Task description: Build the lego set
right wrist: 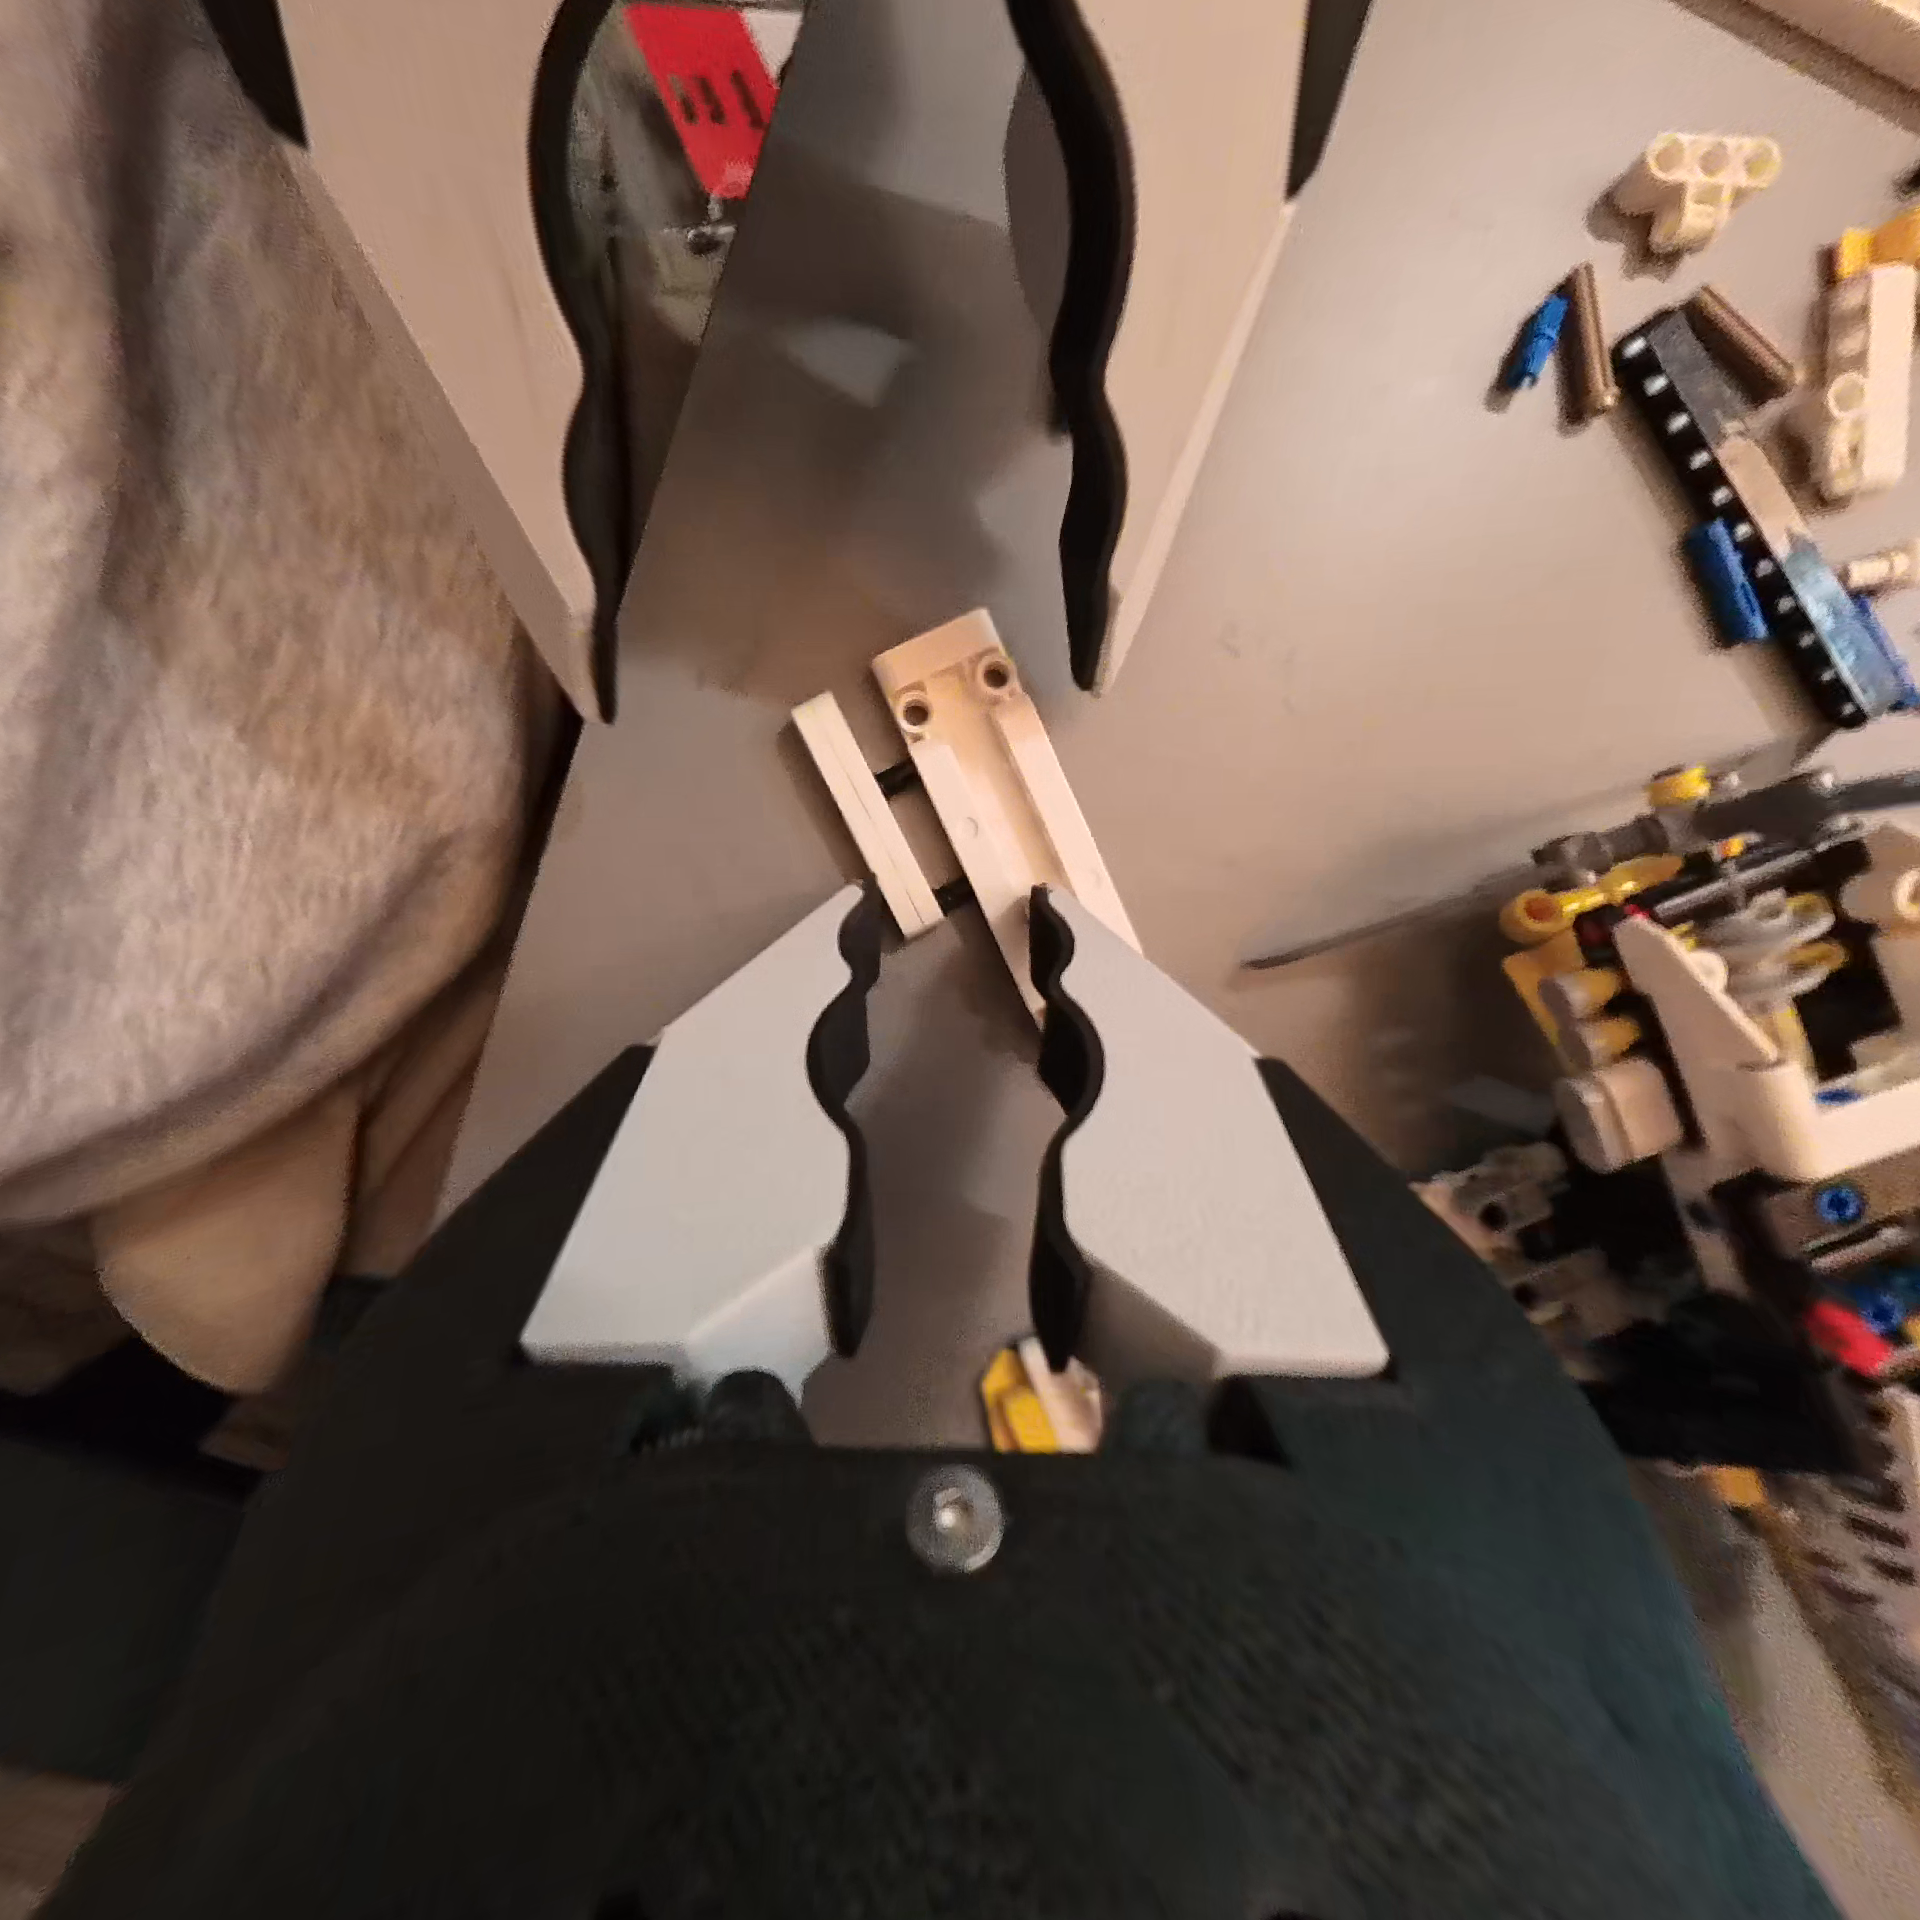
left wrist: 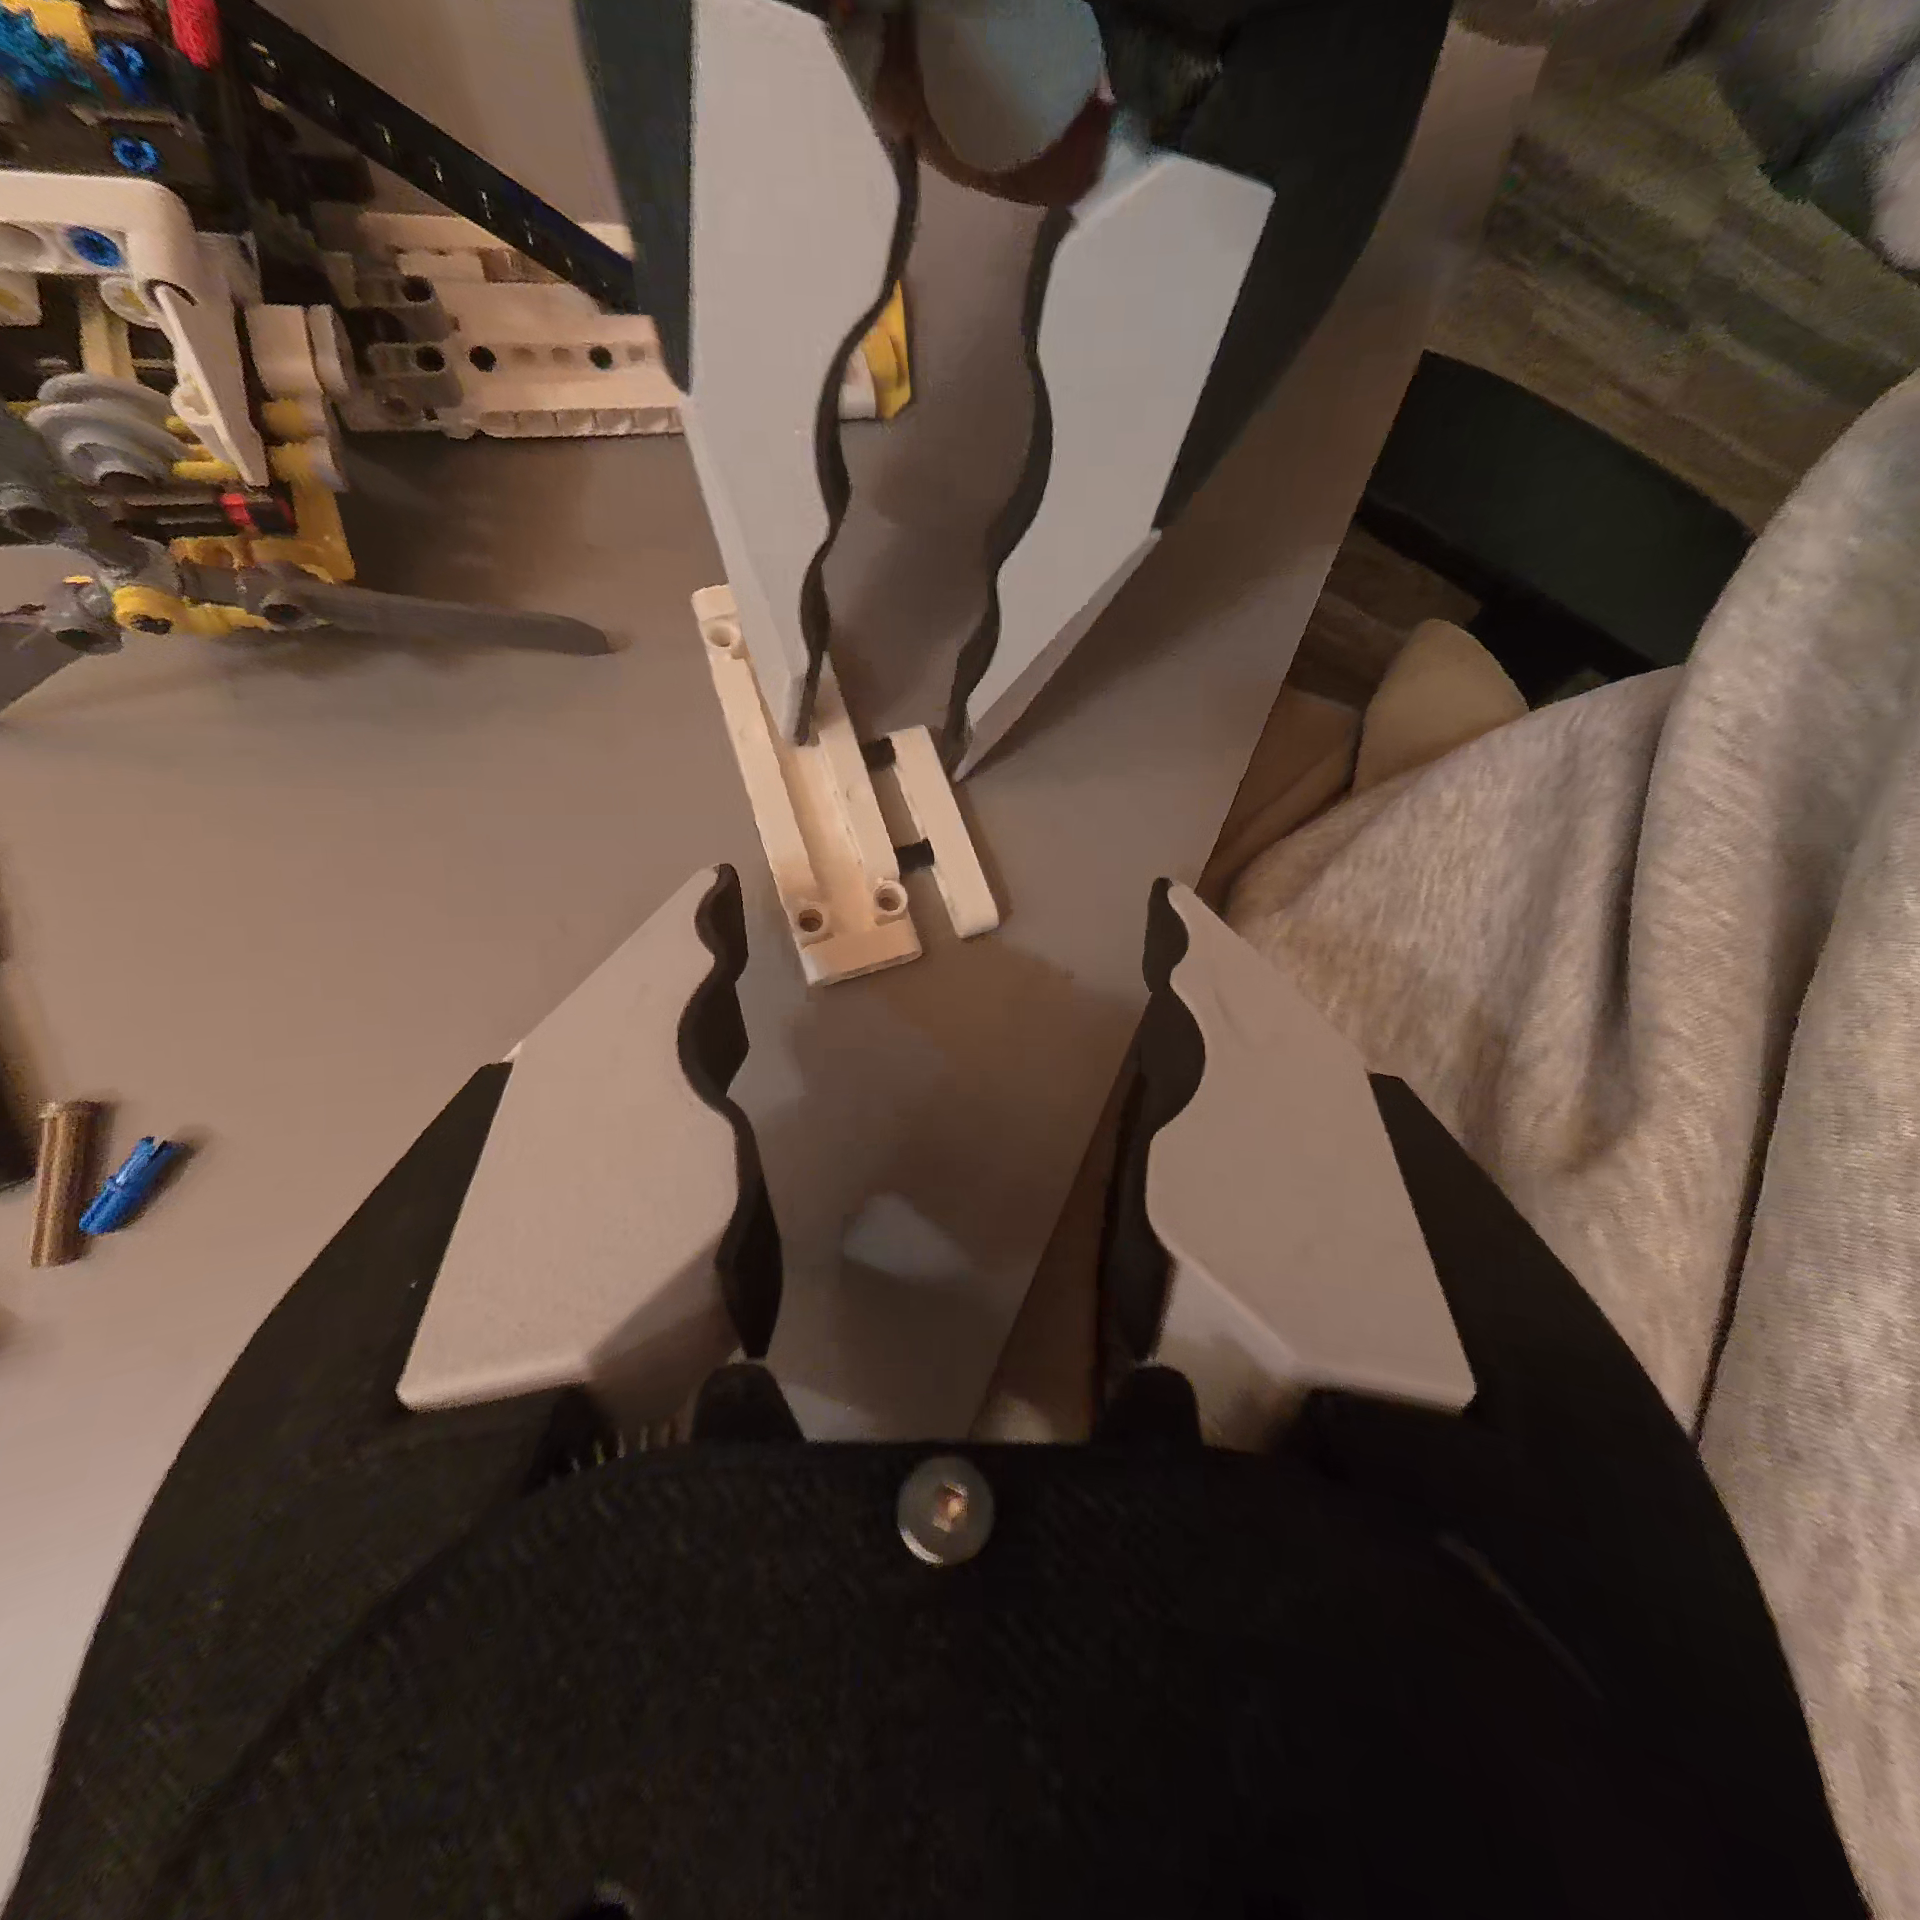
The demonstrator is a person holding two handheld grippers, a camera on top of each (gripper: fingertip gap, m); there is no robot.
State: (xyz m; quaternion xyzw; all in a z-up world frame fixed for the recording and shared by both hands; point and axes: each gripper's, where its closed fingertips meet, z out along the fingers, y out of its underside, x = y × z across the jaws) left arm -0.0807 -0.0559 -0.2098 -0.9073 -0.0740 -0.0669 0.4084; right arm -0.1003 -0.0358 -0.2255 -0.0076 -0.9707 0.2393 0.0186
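A white lego panel (left wrist: 831, 831) with a thin white beam (left wrist: 951, 842) pinned to its side by two black pins lies flat on the grey table (left wrist: 312, 883). My left gripper (left wrist: 940, 894) is open wide and empty, its tips just short of the panel's near end. My right gripper (left wrist: 881, 743) comes in from the far side, open by a narrower gap, with its tips over the panel's far half. In the right wrist view the right gripper (right wrist: 951, 902) straddles the beam (right wrist: 868, 810) and the panel's (right wrist: 997, 790) inner rail. The left gripper (right wrist: 842, 691) faces it.
A large part-built lego model (left wrist: 156, 364) stands at the back left; it also shows in the right wrist view (right wrist: 1714, 1091). A blue pin (left wrist: 130, 1184) and a brown axle (left wrist: 62, 1179) lie at the left. Loose pieces and a black beam (right wrist: 1756, 520) lie beyond. Grey fabric (left wrist: 1558, 935) borders the table edge.
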